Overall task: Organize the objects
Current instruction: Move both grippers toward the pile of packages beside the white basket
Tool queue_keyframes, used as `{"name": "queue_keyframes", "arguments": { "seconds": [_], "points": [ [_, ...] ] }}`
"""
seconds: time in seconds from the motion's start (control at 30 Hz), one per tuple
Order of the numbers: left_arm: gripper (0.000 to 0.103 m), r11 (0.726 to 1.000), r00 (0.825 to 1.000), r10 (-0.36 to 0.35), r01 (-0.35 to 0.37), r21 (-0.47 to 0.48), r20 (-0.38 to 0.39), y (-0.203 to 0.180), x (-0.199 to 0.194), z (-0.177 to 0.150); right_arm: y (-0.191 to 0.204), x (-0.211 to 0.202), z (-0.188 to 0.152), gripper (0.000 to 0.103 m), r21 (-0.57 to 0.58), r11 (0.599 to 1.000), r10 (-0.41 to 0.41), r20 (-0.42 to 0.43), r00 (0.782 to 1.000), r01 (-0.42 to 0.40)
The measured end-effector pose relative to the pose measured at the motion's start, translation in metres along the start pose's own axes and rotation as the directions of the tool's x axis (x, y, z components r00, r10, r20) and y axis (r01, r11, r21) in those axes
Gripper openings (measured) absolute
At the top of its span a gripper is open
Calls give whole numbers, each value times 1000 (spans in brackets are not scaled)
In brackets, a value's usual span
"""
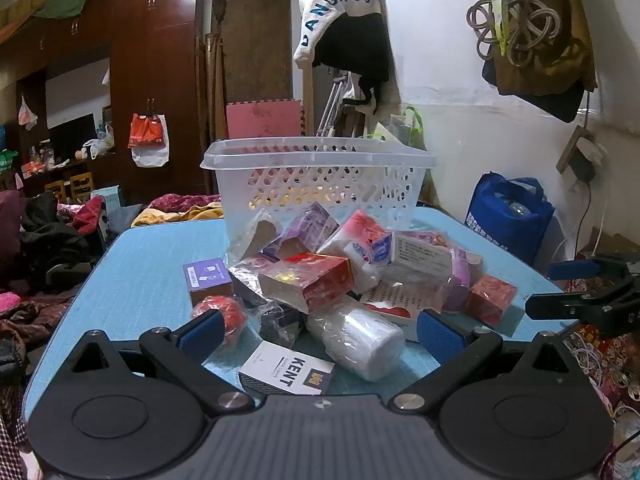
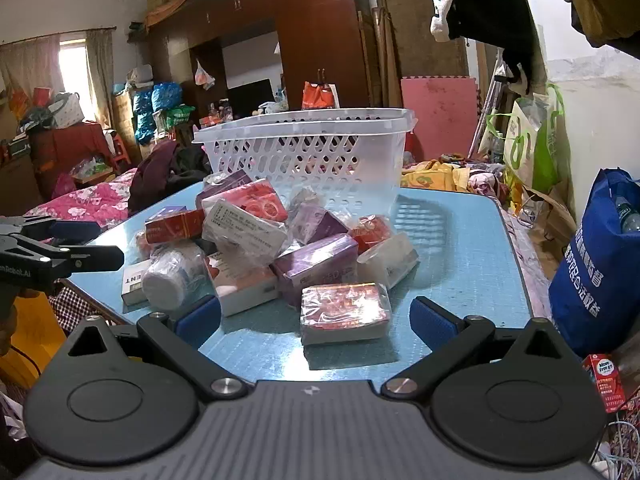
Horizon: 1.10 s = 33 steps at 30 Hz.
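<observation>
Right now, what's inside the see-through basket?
Through the holes of the basket, nothing clearly shows inside. Its solid lower wall and the wrapped boxes piled in front hide the bottom, so something small could sit there.

This is a lived-in bedroom of a home, crowded with belongings. A tall dark wooden wardrobe [image 2: 320, 32] fills the far wall, with plastic bags [image 1: 148, 140] hung on its handles. A bed with a pink floral quilt [image 2: 92, 200] stands beside the blue tabletop [image 2: 460, 248]. Clothes [image 1: 348, 36] hang overhead, and curtains [image 2: 36, 68] frame a bright window.
</observation>
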<state>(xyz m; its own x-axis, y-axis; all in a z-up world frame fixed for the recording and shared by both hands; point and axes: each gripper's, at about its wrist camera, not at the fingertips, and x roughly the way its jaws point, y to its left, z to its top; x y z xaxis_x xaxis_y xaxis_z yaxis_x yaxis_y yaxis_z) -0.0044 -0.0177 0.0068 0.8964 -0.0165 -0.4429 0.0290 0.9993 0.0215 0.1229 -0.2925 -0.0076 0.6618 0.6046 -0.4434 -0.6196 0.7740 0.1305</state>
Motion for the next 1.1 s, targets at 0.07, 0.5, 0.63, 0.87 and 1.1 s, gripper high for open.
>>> {"name": "queue_keyframes", "arguments": {
  "seconds": [0.07, 0.5, 0.63, 0.87, 1.1],
  "points": [
    [103, 1000, 1000, 3, -3, 4, 4, -1, -1, 0, 0, 0, 0, 103, 2, 1000, 0, -1, 1000, 0],
    [103, 1000, 1000, 9, -9, 2, 5, 1, 0, 0, -1, 7, -2, 103, 8, 1000, 10, -18, 1000, -10],
    [103, 1000, 1000, 10, -10, -3, 11, 4, 2, -1, 2, 9, -1, 103, 0, 1000, 23, 4, 1000, -23],
    [103, 1000, 1000, 21, -20, -22, 20, 12, 3, 1, 6, 15, -2, 103, -24, 1000, 3, -3, 1000, -3],
    [103, 999, 999, 29, -28, -39, 26, 18, 2, 4, 6, 13, -4, 103, -46, 999, -11, -11, 1000, 10]
  ]
}}
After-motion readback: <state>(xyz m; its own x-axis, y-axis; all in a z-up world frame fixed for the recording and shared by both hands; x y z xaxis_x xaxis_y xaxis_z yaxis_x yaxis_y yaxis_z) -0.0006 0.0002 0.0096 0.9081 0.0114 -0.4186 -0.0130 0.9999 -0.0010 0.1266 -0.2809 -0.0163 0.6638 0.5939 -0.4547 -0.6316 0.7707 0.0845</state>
